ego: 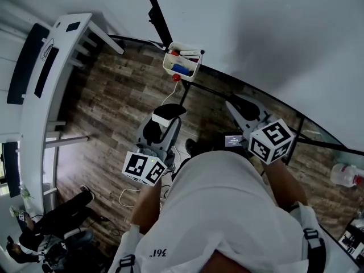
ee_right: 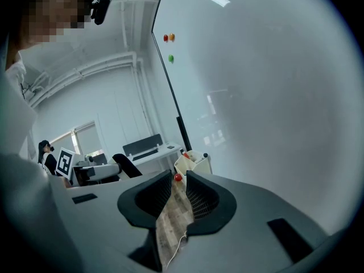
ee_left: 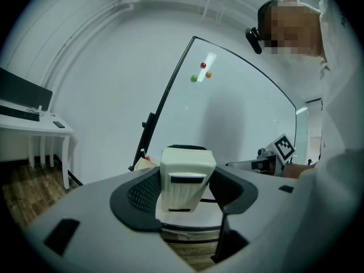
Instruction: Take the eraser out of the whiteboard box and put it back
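The eraser is out of the whiteboard box; the left gripper is clamped on it, 1 jaw on each long side, the pale ribbed body facing the camera and the dark felt face on top. It looks light and stiff in the shell, soft only at the felt; the smooth plastic could slip under a loose squeeze, so the sides are the right place to hold it, low enough to leave the upper end free to go in first. Nothing about it seems fragile.

The right gripper carries nothing; its jaws are almost together, with only a thin slit of floor showing between them.

The box hangs on the lower frame of the whiteboard, well apart from the eraser and ahead of both grippers; markers already take up part of it, so the free room inside is narrow - the eraser probably has to go in upright and square to the rim. A small red ball hangs just below the box and could be knocked; the board behind limits any forward overshoot - the space between the grippers and the box is open.
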`<state>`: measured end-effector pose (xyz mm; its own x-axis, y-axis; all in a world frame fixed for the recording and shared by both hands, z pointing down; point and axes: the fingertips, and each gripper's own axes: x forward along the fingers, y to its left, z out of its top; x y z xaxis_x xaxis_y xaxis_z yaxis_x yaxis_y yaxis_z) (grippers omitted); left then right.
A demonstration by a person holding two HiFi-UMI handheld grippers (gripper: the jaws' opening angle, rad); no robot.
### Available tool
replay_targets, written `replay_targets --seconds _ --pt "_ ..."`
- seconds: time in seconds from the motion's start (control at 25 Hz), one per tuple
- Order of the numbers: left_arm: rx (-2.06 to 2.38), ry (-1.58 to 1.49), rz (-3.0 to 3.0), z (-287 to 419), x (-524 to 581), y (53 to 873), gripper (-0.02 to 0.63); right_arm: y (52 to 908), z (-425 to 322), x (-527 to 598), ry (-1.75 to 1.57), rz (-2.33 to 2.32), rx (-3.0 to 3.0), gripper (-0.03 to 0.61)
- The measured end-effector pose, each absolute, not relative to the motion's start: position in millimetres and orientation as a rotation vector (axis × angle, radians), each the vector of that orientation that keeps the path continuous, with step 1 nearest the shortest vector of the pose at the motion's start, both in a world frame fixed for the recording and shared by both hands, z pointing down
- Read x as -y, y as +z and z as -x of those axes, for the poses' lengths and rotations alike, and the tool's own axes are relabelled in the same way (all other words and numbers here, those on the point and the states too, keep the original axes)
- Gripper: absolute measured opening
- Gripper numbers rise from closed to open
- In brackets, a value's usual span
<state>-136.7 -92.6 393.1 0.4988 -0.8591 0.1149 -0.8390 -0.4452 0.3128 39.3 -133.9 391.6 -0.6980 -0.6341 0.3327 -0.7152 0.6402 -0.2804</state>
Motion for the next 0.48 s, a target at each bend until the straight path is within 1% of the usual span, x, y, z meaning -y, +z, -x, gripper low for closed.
replay_targets --seconds 0.48 --pt "1.353 -0.063 -2.405 124 81 409 0.272 415 -39 120 0.852 -1.080 2.624 0.098"
